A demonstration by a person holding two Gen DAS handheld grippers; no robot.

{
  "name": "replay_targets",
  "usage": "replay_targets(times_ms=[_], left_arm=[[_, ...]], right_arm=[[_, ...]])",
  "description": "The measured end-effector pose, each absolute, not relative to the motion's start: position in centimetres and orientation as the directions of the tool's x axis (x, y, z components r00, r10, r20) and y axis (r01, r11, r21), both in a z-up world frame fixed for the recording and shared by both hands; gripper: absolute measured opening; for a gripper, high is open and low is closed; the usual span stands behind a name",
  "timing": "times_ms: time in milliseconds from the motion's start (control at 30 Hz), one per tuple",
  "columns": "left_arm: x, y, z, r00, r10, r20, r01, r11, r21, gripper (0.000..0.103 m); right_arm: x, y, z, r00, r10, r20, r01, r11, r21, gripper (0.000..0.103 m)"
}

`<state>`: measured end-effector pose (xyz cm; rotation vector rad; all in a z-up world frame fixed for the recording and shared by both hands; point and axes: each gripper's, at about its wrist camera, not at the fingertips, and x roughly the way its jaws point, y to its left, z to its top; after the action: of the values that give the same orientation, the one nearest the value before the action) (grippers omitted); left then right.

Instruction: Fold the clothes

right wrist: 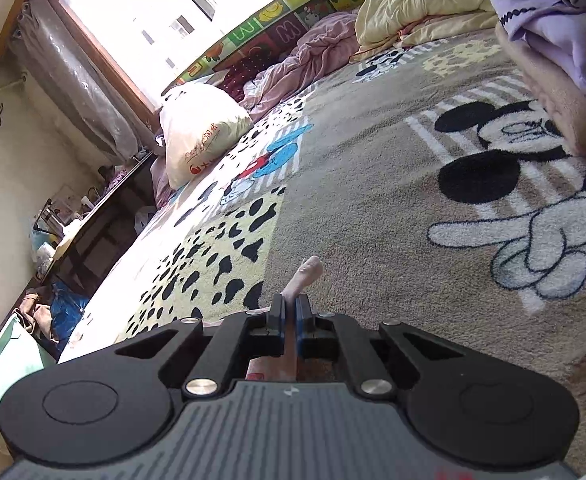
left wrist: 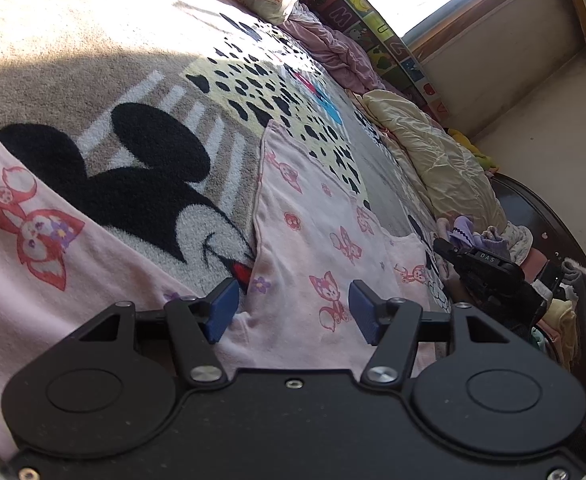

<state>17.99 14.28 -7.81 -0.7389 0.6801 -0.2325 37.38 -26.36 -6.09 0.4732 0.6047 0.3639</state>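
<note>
Pink garment [left wrist: 313,240] lies on the cartoon blanket [right wrist: 373,200]; right gripper [right wrist: 290,312] fingers pinch its fold, left gripper [left wrist: 293,312] fingers spread.

Left claw [left wrist: 293,308] agape, right claw [right wrist: 291,312] clamped.

The pink garment [left wrist: 317,240] (pale cotton printed with red foxes and small flowers) lies spread flat just ahead of and beneath the left gripper [left wrist: 293,310], one straight edge running away from the left pad. A bunched pink fold of it [right wrist: 307,274] is pinched in the right gripper [right wrist: 292,312], poking out past the tips.
</note>
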Motion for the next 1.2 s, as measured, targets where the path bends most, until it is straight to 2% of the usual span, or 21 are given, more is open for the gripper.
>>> replay_targets(times_ms=[67, 133, 233, 333, 400, 500, 600, 633, 667, 700, 733, 867, 900, 967, 1033, 1067, 1100, 1200], left_arm=[[18.1, 14.2, -7.8, 0.764, -0.423, -0.488, -0.035, 0.727, -0.686, 0.061], [18.1, 14.1, -7.8, 0.764, -0.422, -0.488, -0.034, 0.729, -0.684, 0.062], [18.2, 14.2, -7.8, 0.764, -0.423, -0.487, -0.032, 0.729, -0.684, 0.062], [18.2, 14.2, -7.8, 0.764, -0.423, -0.488, -0.030, 0.732, -0.681, 0.062], [18.2, 14.2, -7.8, 0.763, -0.423, -0.488, -0.029, 0.733, -0.680, 0.062], [18.2, 14.2, -7.9, 0.763, -0.425, -0.488, -0.029, 0.731, -0.682, 0.063], [18.3, 14.1, -7.9, 0.763, -0.425, -0.488, -0.027, 0.732, -0.680, 0.063], [18.3, 14.1, -7.9, 0.763, -0.424, -0.488, -0.026, 0.734, -0.679, 0.063], [18.3, 14.1, -7.9, 0.763, -0.425, -0.488, -0.025, 0.734, -0.679, 0.063], [18.3, 14.1, -7.9, 0.763, -0.425, -0.488, -0.026, 0.734, -0.679, 0.063], [18.4, 14.1, -7.9, 0.762, -0.425, -0.488, -0.026, 0.734, -0.679, 0.063], [18.4, 13.9, -7.8, 0.761, -0.421, -0.494, -0.024, 0.743, -0.669, 0.063], [18.4, 13.9, -7.8, 0.761, -0.421, -0.493, -0.023, 0.742, -0.670, 0.063], [18.5, 14.0, -7.8, 0.760, -0.424, -0.492, -0.023, 0.739, -0.673, 0.063], [18.5, 14.0, -7.8, 0.760, -0.425, -0.492, -0.023, 0.739, -0.673, 0.063], [18.5, 14.0, -7.8, 0.760, -0.425, -0.493, -0.023, 0.739, -0.673, 0.063], [18.5, 14.0, -7.8, 0.759, -0.425, -0.493, -0.023, 0.740, -0.672, 0.063], [18.4, 13.9, -7.7, 0.759, -0.423, -0.494, -0.022, 0.742, -0.670, 0.063]], right_arm=[[37.4, -25.7, -4.4, 0.792, 0.388, -0.471, -0.214, 0.899, 0.382, 0.005], [38.3, -25.0, -3.9, 0.777, 0.346, -0.526, -0.229, 0.933, 0.276, 0.005], [39.6, -24.7, -4.5, 0.729, 0.328, -0.601, -0.234, 0.944, 0.231, 0.005], [39.6, -27.0, -6.1, 0.697, 0.428, -0.576, -0.169, 0.878, 0.448, 0.012], [39.5, -28.4, -7.2, 0.708, 0.465, -0.532, -0.112, 0.818, 0.565, 0.032], [39.7, -29.7, -8.7, 0.716, 0.532, -0.452, -0.065, 0.695, 0.716, 0.040], [40.5, -29.0, -9.1, 0.692, 0.534, -0.486, -0.060, 0.713, 0.699, 0.047], [40.8, -28.6, -9.1, 0.682, 0.532, -0.501, -0.060, 0.724, 0.687, 0.047], [41.1, -28.3, -9.2, 0.672, 0.530, -0.517, -0.060, 0.735, 0.676, 0.040], [41.3, -27.7, -9.3, 0.653, 0.537, -0.534, -0.082, 0.751, 0.655, 0.012], [41.3, -27.2, -9.0, 0.653, 0.518, -0.553, -0.102, 0.783, 0.613, 0.005], [41.0, -24.9, -7.2, 0.688, 0.385, -0.615, -0.183, 0.912, 0.366, 0.004], [41.1, -23.9, -7.1, 0.684, 0.343, -0.644, -0.209, 0.938, 0.277, 0.006], [41.0, -23.6, -7.1, 0.677, 0.318, -0.664, -0.211, 0.948, 0.238, 0.017], [40.1, -25.2, -6.6, 0.704, 0.372, -0.605, -0.183, 0.918, 0.352, 0.026], [39.5, -26.1, -6.3, 0.719, 0.392, -0.574, -0.164, 0.898, 0.408, 0.038], [38.6, -26.9, -5.9, 0.729, 0.402, -0.554, -0.154, 0.885, 0.440, 0.041], [34.6, -27.6, -4.9, 0.721, 0.432, -0.543, -0.201, 0.879, 0.433, 0.041]])
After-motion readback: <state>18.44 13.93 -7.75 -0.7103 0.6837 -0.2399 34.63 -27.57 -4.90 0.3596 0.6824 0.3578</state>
